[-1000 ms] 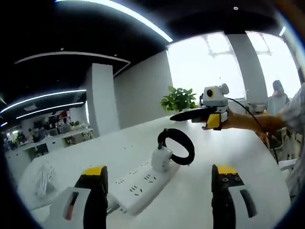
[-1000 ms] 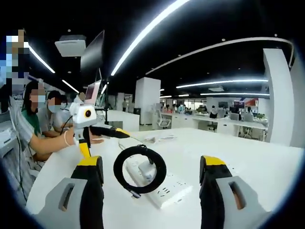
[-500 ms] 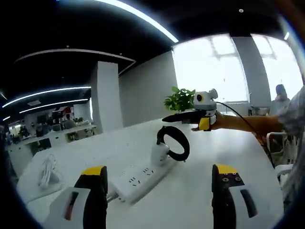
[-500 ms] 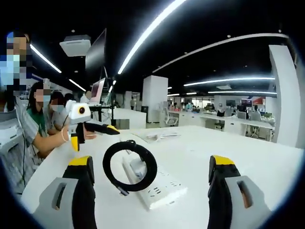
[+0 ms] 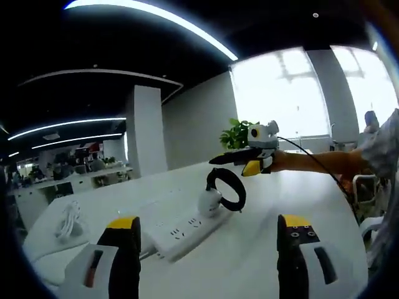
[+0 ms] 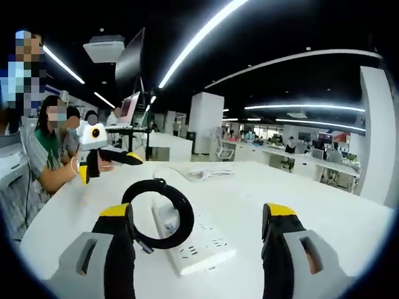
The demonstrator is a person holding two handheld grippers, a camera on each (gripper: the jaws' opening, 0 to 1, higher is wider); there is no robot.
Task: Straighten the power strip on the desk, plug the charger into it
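On the white desk (image 5: pixel 262 237), the power strip (image 5: pixel 181 225) and charger (image 5: pixel 210 202) lie ahead of both wide-open claws.

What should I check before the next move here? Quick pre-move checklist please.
1. Charger in the power strip: ok, it stands upright on one end of the strip.
2. Black cable out of the way: ok, coiled in a loop at the charger.
3. Left gripper free: ok, jaws apart, nothing between them.
4. Right gripper free: ok, jaws apart, nothing held.
5. Strip straight on the desk: cannot tell, both views are tilted.
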